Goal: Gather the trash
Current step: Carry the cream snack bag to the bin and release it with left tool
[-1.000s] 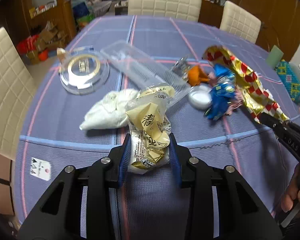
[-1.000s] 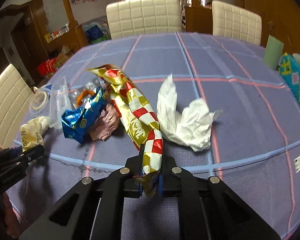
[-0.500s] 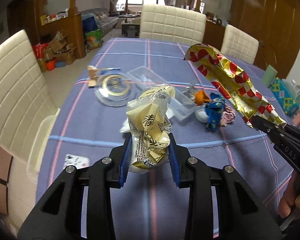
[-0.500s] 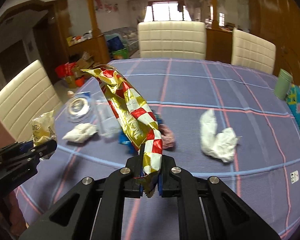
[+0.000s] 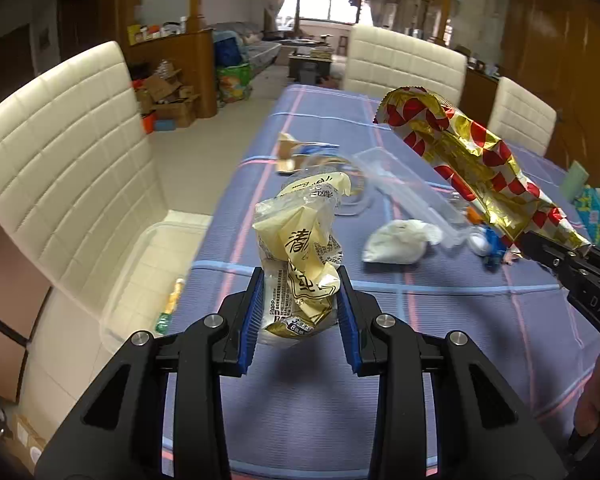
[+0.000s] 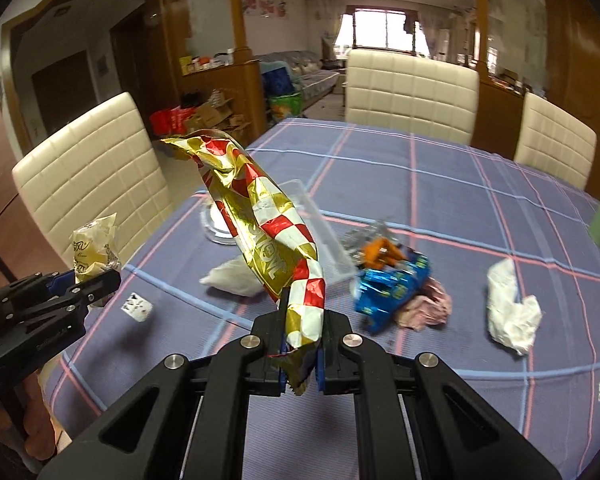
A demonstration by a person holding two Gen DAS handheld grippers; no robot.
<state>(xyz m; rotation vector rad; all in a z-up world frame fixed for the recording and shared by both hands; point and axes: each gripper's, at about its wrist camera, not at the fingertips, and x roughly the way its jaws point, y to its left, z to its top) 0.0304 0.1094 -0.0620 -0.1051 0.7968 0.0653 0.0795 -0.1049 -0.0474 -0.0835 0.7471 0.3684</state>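
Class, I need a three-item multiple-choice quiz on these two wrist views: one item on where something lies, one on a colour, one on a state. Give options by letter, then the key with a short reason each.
1. Where does the clear plastic bin stand?
A. On the chair seat beside the table
B. On the tablecloth
C. On the floor by the window

2. What colours is the wrapper held in the right gripper?
A. Green and black
B. Plain silver
C. Gold with red and white checks

3. What is the state of the left gripper?
A. Open and empty
B. Shut on a crumpled yellow wrapper
C. Resting flat on the table

Key: 1 A, its rim lies on the cream seat at the table's edge. 2 C, the foil shows gold with red and white squares. 3 B, both blue pads press on the packet, lifted above the cloth.
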